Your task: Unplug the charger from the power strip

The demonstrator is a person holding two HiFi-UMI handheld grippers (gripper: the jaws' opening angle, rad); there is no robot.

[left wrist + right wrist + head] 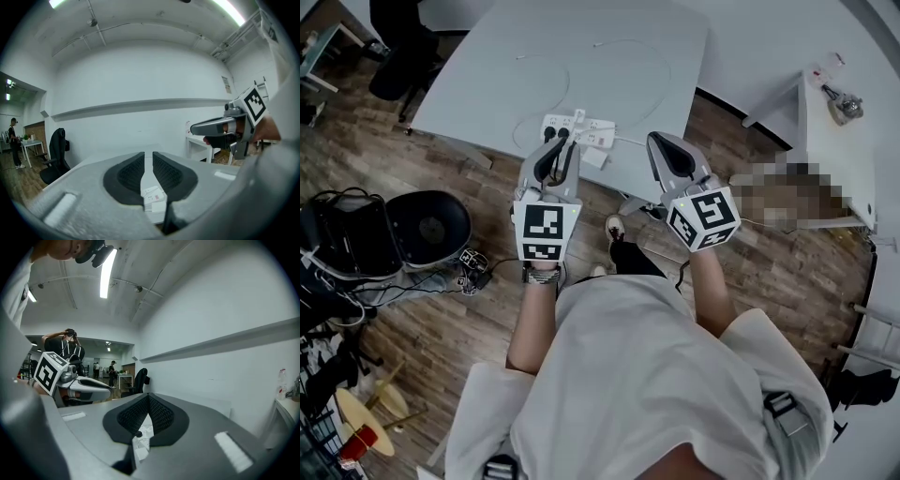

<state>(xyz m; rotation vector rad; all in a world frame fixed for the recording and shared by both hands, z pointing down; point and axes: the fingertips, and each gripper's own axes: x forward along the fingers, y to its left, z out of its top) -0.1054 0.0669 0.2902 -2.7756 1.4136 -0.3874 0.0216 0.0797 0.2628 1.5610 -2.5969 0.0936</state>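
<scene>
A white power strip lies near the front edge of the grey table, with white chargers and a dark plug in it. A white block sits at the table's edge beside it. My left gripper points at the strip's left end. Its jaws stand a narrow slit apart with nothing between them, and the strip shows through the slit. My right gripper hovers right of the strip. In the right gripper view its pads meet at the tips, empty.
White cables loop across the table behind the strip. A black office chair stands at the far left. On the wooden floor sit a round black device and a black box. A white side table is at the right.
</scene>
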